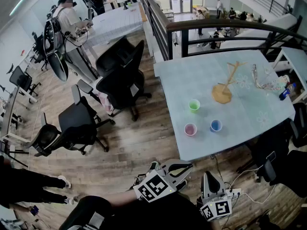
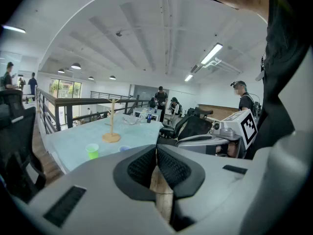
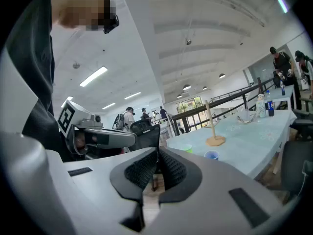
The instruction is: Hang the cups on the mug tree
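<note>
A wooden mug tree [image 1: 225, 85] stands on the pale blue table [image 1: 268, 114], with no cup on its pegs. Near the table's front edge sit a green cup [image 1: 194, 105], a pink cup [image 1: 190, 129] and a blue cup [image 1: 216, 125]. Both grippers hover low over the wooden floor, well short of the table. My left gripper [image 1: 178, 167] is shut and empty; its view shows the mug tree [image 2: 111, 126] and green cup [image 2: 91, 151] far off. My right gripper [image 1: 209, 182] is shut and empty too, with the blue cup [image 3: 211, 154] ahead of it.
Black office chairs [image 1: 120, 75] stand left of the table on the floor. A dark railing [image 1: 216, 25] runs behind the table. Clutter and a bottle [image 1: 284, 94] lie at the table's far right. People stand at other tables in the background.
</note>
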{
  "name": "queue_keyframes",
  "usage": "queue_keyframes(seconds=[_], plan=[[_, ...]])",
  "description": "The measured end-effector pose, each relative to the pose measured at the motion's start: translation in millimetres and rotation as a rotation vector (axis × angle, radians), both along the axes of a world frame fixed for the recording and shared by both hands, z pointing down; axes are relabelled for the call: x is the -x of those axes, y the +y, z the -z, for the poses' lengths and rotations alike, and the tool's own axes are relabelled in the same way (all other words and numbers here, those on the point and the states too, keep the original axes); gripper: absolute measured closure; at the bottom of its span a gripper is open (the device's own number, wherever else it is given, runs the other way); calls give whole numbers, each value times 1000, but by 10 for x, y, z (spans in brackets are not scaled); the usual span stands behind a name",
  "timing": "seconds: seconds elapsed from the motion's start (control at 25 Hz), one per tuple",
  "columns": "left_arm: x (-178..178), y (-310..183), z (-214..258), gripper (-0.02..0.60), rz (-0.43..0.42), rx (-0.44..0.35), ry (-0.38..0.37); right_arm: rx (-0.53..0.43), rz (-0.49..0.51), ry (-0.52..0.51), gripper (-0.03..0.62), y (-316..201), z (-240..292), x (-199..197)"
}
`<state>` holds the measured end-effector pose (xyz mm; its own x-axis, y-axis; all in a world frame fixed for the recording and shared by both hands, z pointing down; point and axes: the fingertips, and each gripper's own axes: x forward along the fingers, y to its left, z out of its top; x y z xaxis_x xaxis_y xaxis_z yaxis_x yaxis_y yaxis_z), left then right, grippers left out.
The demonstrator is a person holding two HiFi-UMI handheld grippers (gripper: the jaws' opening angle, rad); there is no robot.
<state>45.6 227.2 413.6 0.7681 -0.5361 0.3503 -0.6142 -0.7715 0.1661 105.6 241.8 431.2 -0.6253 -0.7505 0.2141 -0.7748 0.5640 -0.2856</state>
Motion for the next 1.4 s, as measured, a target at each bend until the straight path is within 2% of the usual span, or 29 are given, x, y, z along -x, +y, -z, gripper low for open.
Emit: queue_keyframes(seconds=[0.16, 0.28, 0.56, 0.72, 0.8, 1.12, 1.24, 1.4], plan=[[129, 221, 55, 558, -50, -25, -12, -3, -33, 15, 553, 201, 59, 139], [412, 349, 97, 558, -70, -45, 13, 0, -86, 46, 553, 358, 51, 321], [1572, 719, -89, 558, -66, 10, 121, 61, -184, 106, 554, 836, -112, 1306], [2091, 942, -243, 558, -94, 68, 162, 117, -195, 164, 553, 1085, -184, 1876], [2289, 968, -239, 558, -86, 72, 176, 119, -190, 188, 554, 1128, -144, 2072], [2568, 1080, -53, 558, -54, 39, 215, 69, -165, 214, 553, 1242, 67, 2414], [2437, 1158, -62, 559, -67, 38, 207, 35, -168, 186, 553, 1276, 96, 2329], [2126, 1205, -13, 558, -87, 17, 169, 44, -193, 155, 553, 1306, 90, 1927]])
